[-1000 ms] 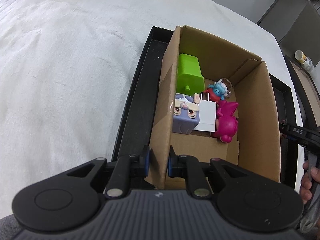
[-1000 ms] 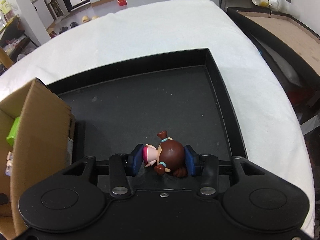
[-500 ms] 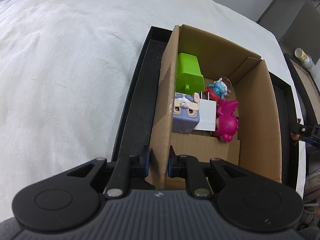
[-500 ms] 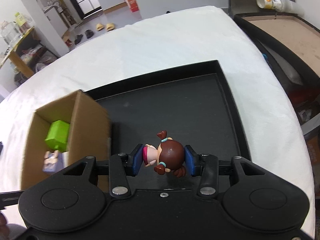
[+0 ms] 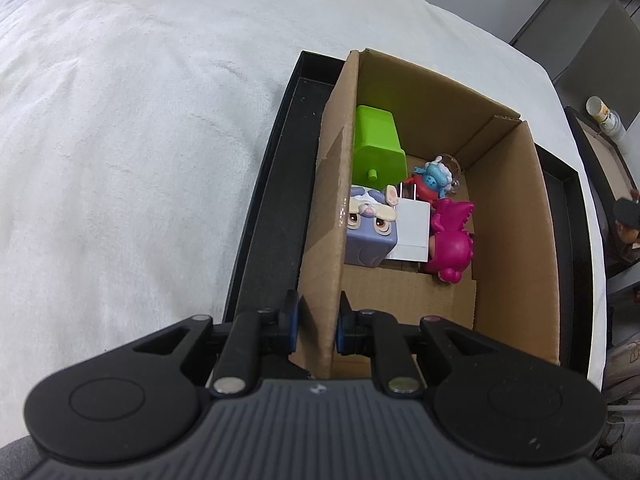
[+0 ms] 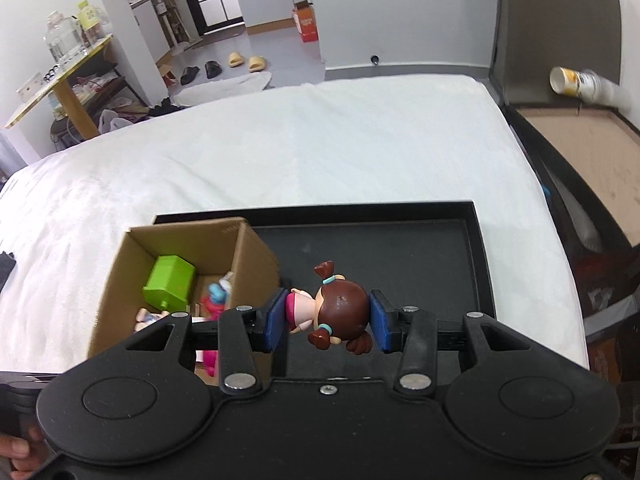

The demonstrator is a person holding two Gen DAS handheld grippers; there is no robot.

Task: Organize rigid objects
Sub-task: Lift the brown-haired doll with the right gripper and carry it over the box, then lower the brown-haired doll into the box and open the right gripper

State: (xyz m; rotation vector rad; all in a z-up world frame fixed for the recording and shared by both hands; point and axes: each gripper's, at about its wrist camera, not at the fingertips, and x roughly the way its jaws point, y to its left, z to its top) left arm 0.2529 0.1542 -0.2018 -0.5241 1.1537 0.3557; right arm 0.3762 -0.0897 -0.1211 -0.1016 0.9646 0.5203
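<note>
Two grippers at work over a white-covered bed. On it sits a black tray, w/ a cardboard box standing at its left end as the right cam sees it; rest of the tray floor is bare.

Box is open-topped and already holds a green block, a purple cube w/ a face, a white charger, a pink figure and a small blue figure, all bunched toward the far half. Near half of the box floor is bare.

Left gripper is clamped on the box's near-left wall, one pad outside, one inside, steadying it.

Right gripper is closed on a doll w/ brown pigtails: one pad on the head, the other on the pink body, doll lying crosswise between them. It hangs in the air above the tray, just right of the box, clear of the rim.

Step in hand, by the look of it: carrying the doll to the box. Next move likely calls for shifting it leftward over the rim, aiming at the bare near part of the floor, lowering, then opening the jaws. Left grip should hold so the box doesn't skid if the doll clips the wall.
</note>
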